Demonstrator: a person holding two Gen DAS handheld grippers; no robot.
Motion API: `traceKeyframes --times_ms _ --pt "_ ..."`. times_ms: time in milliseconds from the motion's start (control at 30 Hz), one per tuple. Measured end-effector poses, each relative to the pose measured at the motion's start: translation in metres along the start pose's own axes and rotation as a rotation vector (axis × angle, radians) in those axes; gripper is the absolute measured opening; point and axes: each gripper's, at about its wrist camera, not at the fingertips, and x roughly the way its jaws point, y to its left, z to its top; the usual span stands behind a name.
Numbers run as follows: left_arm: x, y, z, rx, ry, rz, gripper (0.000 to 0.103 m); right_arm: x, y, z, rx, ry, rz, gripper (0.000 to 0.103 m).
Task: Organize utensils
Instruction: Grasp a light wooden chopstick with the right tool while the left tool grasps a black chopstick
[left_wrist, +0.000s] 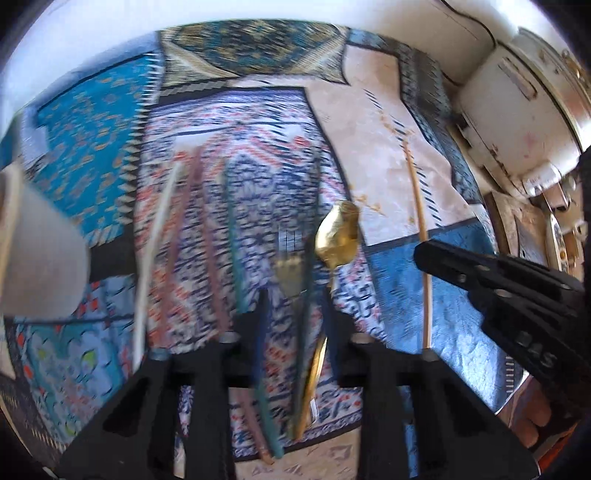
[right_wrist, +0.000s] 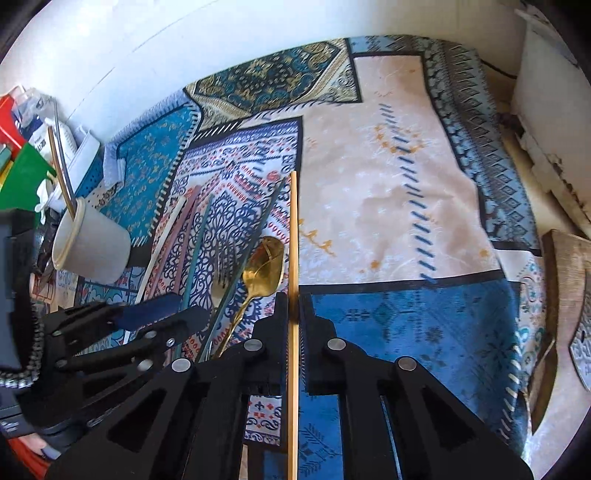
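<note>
A: Gripping what, the right gripper (right_wrist: 293, 314)?

B: One chopstick (right_wrist: 293, 229), pinched between closed jaws, low on its shaft above the cloth (right_wrist: 388, 184). Likely light, stiff, smooth; could pivot.

A: Left gripper (left_wrist: 295, 314)?

B: Nearly shut around fork (left_wrist: 290, 266) and spoon (left_wrist: 338, 230) handles; contact unclear. Metal, slippery; best held mid-handle.

A: Counts?

B: Fork one, spoon one, about four more sticks (left_wrist: 192, 221) loose on cloth, cup (right_wrist: 92, 243) one, holding two.
</note>
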Motion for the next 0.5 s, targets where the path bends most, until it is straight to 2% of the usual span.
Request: traceKeyframes --times_ms 167,500 --pt "0.015 -0.014 0.013 0.04 0.031 -0.007 0.012 -0.009 -0.009 0.003 0.031 -0.024 0.007 0.005" --pt "0.032 -0.027 0.031 0.1 0.047 0.059 0.012 -0.017 -0.014 0.001 0.036 -0.047 0.011 0.005"
